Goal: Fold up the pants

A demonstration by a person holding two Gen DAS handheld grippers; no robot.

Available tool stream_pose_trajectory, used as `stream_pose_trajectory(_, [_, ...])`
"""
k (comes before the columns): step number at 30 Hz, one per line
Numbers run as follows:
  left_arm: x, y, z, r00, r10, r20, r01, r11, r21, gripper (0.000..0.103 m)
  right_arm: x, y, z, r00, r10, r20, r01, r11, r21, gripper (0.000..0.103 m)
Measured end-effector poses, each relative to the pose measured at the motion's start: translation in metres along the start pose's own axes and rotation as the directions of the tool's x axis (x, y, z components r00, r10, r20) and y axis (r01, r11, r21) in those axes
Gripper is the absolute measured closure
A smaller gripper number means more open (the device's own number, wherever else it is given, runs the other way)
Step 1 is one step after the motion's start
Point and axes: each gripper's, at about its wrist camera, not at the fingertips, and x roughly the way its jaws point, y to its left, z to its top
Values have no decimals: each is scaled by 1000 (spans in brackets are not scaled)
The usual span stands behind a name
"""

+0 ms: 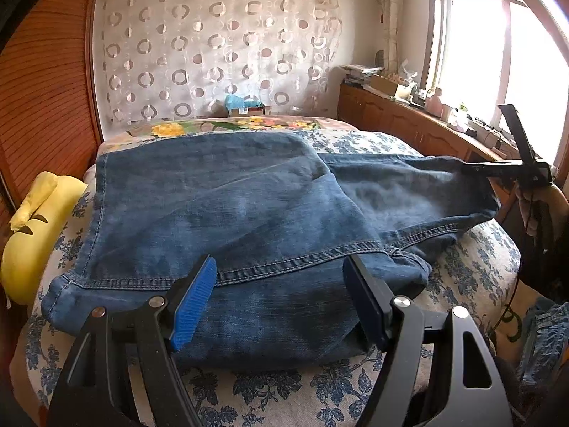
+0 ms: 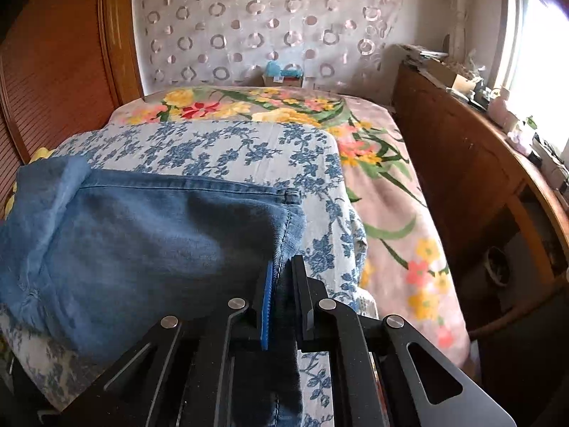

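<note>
Blue denim pants [image 1: 227,213] lie across a blue-flowered cushion [image 1: 473,263], partly folded, with a leg laid over the body and the waist end stretching right. My left gripper [image 1: 281,277] hovers open above the near hem of the pants, its blue pads wide apart with nothing between them. In the right wrist view my right gripper [image 2: 282,277] is shut on the waist edge of the pants [image 2: 149,235], with denim pinched between its pads. The right gripper [image 1: 473,170] also shows in the left wrist view at the far right end of the pants, held by a hand [image 1: 537,210].
A yellow pillow [image 1: 32,238] lies at the left of the cushion. A floral bedspread [image 2: 391,192] covers the bed beyond. A wooden cabinet [image 2: 462,178] with clutter runs along the right under a window. A wooden panel stands at the left.
</note>
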Motion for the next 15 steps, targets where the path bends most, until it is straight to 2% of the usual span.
stream_pose_trajectory(4, [-3, -1, 2, 1000, -6, 7, 6, 1000, 4, 28, -16, 1, -1, 1000, -3, 28, 3, 1000, 1, 77])
stream_pose_trajectory(15, [-8, -15, 11, 999, -22, 25, 21, 999, 24, 28, -105, -17, -17, 990, -58, 130, 66, 996, -57, 69])
